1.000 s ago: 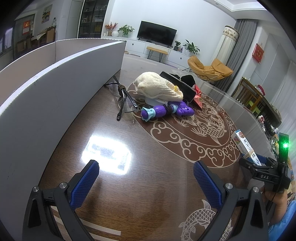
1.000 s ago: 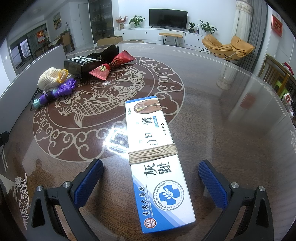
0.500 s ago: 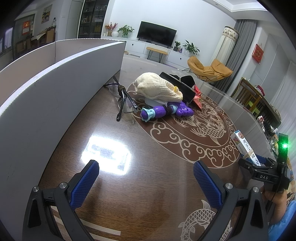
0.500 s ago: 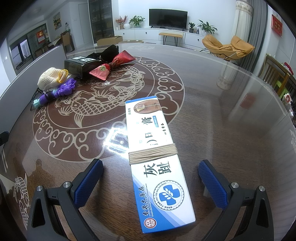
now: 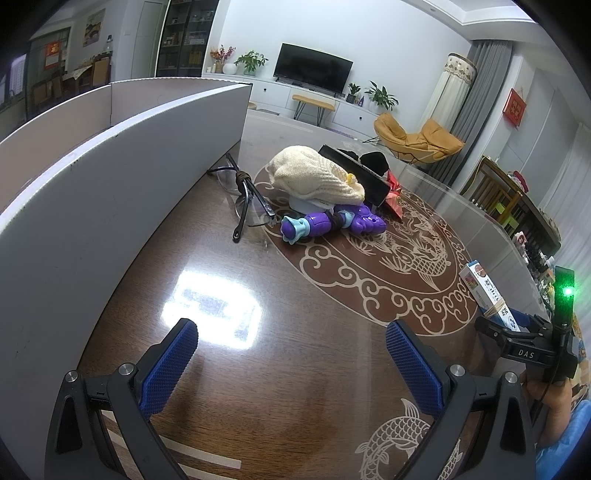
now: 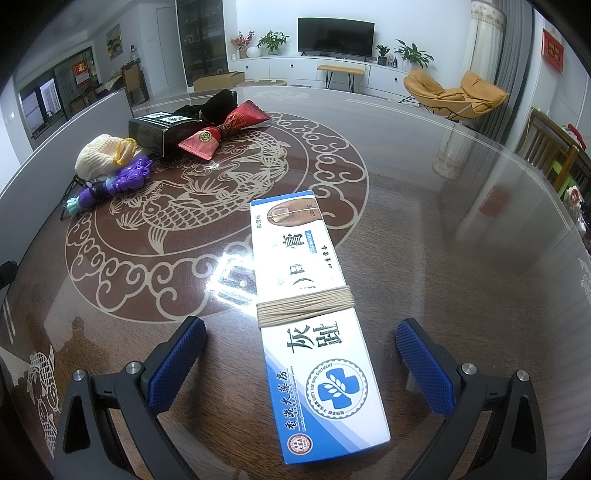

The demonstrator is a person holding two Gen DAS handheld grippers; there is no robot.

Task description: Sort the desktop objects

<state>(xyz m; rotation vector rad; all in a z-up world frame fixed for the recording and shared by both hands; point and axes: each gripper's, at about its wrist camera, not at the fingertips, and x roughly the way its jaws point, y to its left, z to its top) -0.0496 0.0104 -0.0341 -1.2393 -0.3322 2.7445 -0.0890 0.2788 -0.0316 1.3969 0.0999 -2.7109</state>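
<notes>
Glossy desk (image 6: 461, 258) carries the ointment box (image 6: 314, 314), long axis running near-to-far, lying between the spread right hand-held gripper (image 6: 301, 350); the left hand-held gripper (image 5: 288, 354), spread, empty, sits farther off.

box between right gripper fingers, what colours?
White with blue at the near end, box wrapped with beige string. Clearest in right wrist view.

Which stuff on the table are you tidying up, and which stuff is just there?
For sorting: ointment box, purple toy, knitted pouch, glasses, black box, red sachet.

Just there: white divider board, orange chair, TV.
</notes>
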